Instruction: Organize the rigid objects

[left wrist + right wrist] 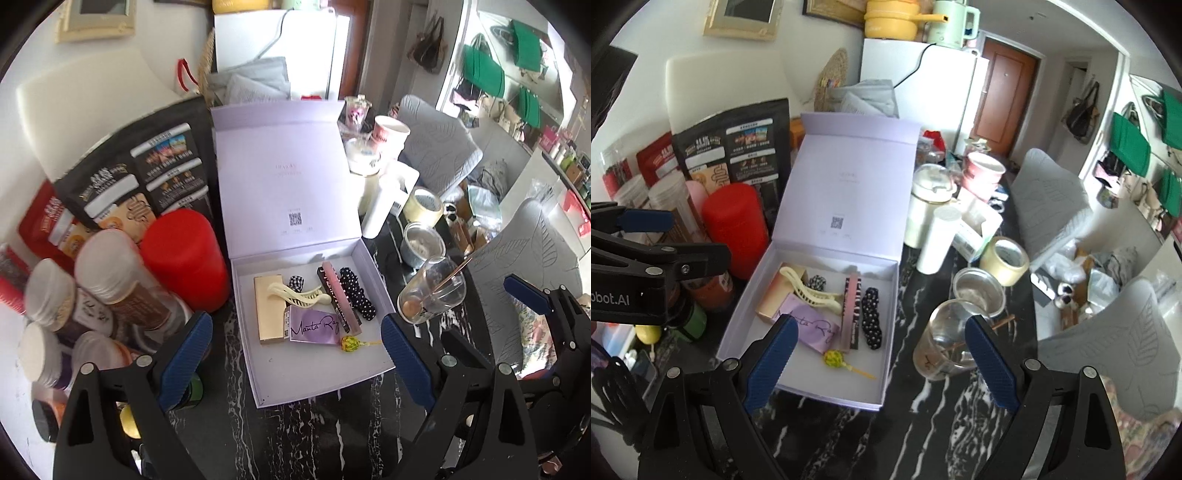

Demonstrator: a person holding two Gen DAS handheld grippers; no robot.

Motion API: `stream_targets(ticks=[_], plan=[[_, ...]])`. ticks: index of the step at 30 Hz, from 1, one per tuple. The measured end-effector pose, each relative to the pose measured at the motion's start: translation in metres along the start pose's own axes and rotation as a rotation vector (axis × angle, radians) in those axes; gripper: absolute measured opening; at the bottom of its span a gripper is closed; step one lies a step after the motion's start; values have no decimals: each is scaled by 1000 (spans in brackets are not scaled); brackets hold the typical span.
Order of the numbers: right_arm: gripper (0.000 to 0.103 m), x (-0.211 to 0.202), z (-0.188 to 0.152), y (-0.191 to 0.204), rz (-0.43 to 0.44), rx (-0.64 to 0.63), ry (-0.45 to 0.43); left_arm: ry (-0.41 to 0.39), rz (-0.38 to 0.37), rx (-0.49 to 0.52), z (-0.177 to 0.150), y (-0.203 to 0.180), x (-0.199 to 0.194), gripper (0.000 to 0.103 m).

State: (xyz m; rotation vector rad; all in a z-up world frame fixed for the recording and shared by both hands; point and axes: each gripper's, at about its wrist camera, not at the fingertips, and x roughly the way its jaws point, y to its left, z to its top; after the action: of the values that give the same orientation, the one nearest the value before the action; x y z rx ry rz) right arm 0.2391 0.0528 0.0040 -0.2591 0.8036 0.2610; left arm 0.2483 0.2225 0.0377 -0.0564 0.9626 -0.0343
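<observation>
Lavender box (258, 384) holds hair clip (295, 293), lollipop (349, 344); both jaws wide open, empty.

Your left claw (295, 354) and right claw (879, 363) are black frames with round silver screws and bumpy blue pads (770, 363); one side has white letters.

Daylight fills a cluttered room with white walls (820, 33), a brown door (1004, 99) beside a white fridge (912, 77), grey-cushioned chairs (1049, 199) and a black marbled worktop (923, 424).
</observation>
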Motion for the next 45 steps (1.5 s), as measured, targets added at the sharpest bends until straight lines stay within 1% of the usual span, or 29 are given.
stream_targets(ticks=[5,13,15,16,19,24,29,33,38,45], plan=[[93,-26,0,-2,-1,29,-20,-45,7,0,-8,0,-29,94],[93,-62,-9,4,18,71,-23,-77,34,-13,-26,1,-66,94],[97,-69,-13,4,14,83,-15,-81,33,-20,-32,1,-74,94],[101,-72,-15,4,13,91,-10,-81,39,-22,-35,0,-77,94],[102,-81,-22,4,23,106,-5,-86,64,-26,-46,-2,-87,94],[102,-93,-35,5,14,116,7,-71,74,-43,-63,-6,-94,94],[102,-104,-47,5,10,132,18,-64,100,-51,-78,-8,-99,94],[102,-107,-54,6,27,148,34,-55,102,-64,-86,-9,-102,94],[102,-112,-60,9,35,142,42,-49,120,-68,-92,-10,-104,94],[102,-115,-63,8,35,145,45,-47,122,-73,-94,-9,-105,94]])
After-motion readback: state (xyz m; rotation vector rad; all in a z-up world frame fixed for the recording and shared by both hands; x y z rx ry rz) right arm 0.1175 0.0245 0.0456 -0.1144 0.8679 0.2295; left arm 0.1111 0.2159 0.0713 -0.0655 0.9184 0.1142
